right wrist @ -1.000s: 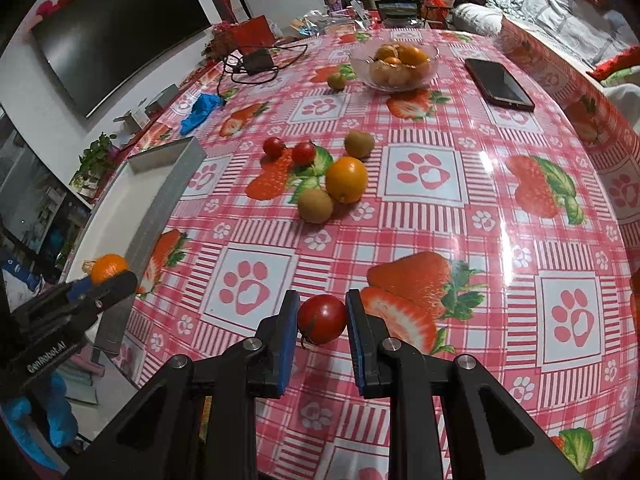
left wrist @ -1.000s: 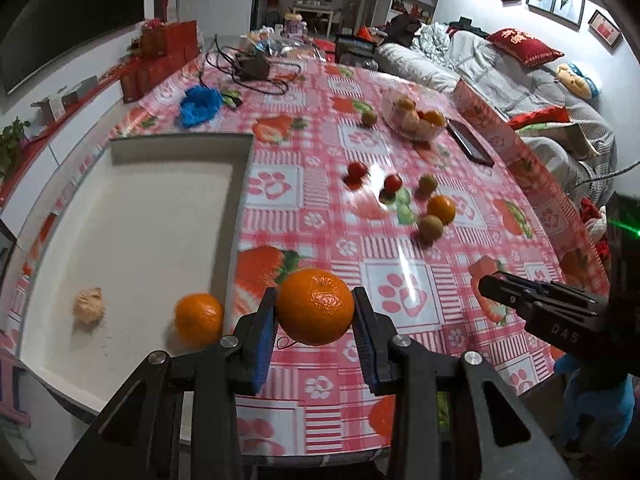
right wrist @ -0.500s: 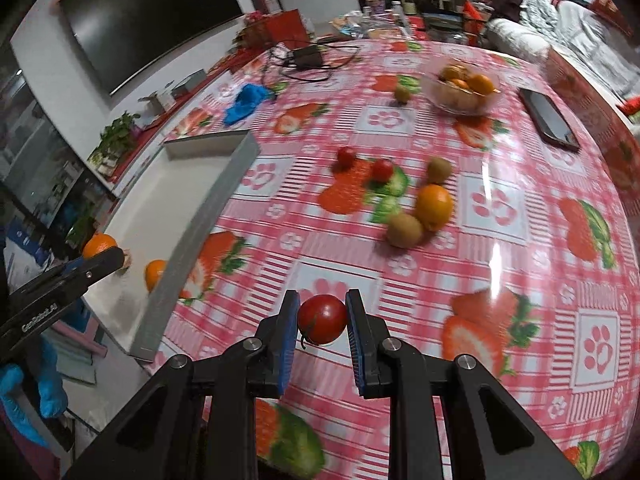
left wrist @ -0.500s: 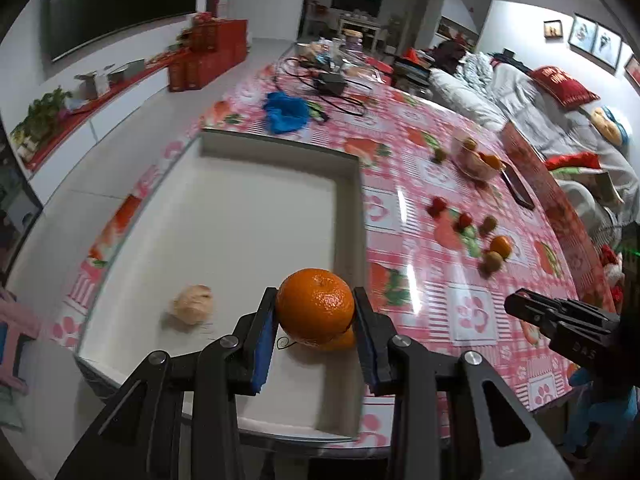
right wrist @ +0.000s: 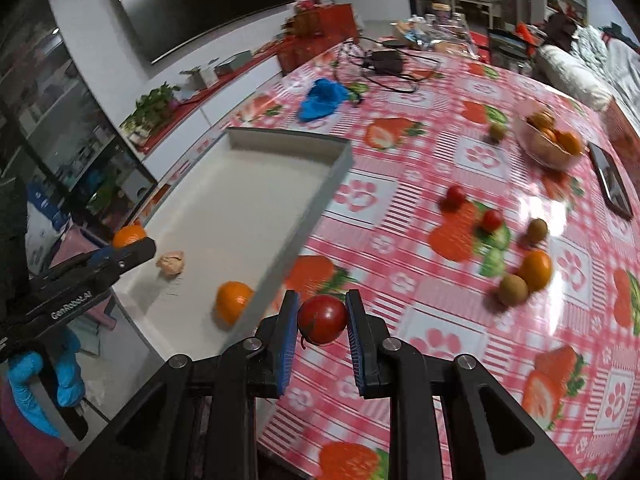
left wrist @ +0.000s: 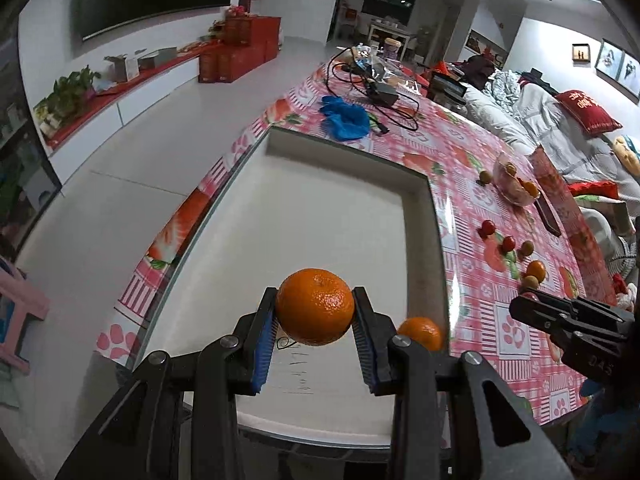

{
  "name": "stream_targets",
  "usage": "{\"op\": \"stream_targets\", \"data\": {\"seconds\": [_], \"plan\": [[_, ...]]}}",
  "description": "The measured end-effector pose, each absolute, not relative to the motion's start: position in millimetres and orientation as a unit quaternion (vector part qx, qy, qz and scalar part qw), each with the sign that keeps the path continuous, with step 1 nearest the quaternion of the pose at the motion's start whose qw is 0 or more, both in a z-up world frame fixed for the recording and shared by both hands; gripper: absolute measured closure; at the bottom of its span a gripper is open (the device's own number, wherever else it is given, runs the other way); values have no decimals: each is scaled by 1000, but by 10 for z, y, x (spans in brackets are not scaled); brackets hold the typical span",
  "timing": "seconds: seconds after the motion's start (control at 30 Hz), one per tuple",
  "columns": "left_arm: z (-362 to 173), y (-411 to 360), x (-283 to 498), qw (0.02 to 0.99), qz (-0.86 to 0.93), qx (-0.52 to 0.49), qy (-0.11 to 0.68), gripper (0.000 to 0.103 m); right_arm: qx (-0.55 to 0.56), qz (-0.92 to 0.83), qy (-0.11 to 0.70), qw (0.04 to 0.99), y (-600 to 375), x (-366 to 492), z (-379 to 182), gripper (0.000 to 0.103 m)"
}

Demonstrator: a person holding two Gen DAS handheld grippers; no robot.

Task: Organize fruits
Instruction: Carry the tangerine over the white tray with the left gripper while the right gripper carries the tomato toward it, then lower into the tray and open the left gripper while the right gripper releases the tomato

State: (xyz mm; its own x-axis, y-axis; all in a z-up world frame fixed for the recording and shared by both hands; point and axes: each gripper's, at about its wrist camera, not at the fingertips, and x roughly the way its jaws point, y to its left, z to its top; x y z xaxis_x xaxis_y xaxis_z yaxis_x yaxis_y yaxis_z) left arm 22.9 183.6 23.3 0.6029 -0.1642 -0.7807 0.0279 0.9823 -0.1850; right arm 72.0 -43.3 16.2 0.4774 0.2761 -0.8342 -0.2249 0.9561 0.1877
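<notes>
- My left gripper (left wrist: 315, 322) is clamped on a mandarin (left wrist: 315, 306), held above the near end of the white tray (left wrist: 304, 216).
- My right gripper (right wrist: 322, 334) pinches a red tomato (right wrist: 322, 319) over the tablecloth (right wrist: 440, 320), just beside the tray's right wall.
- Only the right wrist view shows a pale crumpled lump (right wrist: 171, 263) in the tray; my left camera misses it.
- From the left wrist I see the right gripper's tip at the frame's right edge; from the right wrist, the left gripper and a blue-gloved hand (right wrist: 48, 376).
- The tray holds one loose mandarin (right wrist: 233, 303) against the right wall, plus that lump.
- A clear bowl (right wrist: 548, 148) further away holds orange fruit; I cannot count them.
- Loose on the cloth: two small tomatoes (right wrist: 454, 197), one orange (right wrist: 536, 270), two brownish kiwi-like fruits (right wrist: 513, 289) in one cluster, and one more (right wrist: 497, 131) by the bowl.
- A dark phone (right wrist: 610, 184) and blue gloves (right wrist: 322, 98) also lie there.
</notes>
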Motion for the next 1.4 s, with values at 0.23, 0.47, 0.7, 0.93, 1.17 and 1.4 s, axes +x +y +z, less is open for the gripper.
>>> {"op": "stream_targets", "data": {"seconds": [0.23,0.47,0.7,0.93,1.17,1.4], "plan": [[192,1978,297,889,-49,-88,446,64,3,168,492,854,-92,887,160,78],[170,1971,419,888,-56,-83,449,64,-4,182,501,846,139,1052,78,78],[66,1927,585,884,-54,-72,459,64,-5,186,513,838,258,1176,-40,78],[-45,1921,656,877,-48,-72,472,64,1,188,524,831,311,1285,-134,78],[-115,1919,662,872,-41,-65,483,64,-1,187,528,828,330,1323,-178,78],[-65,1872,630,878,-27,-49,475,29,8,190,539,821,316,1350,-214,78]]}}
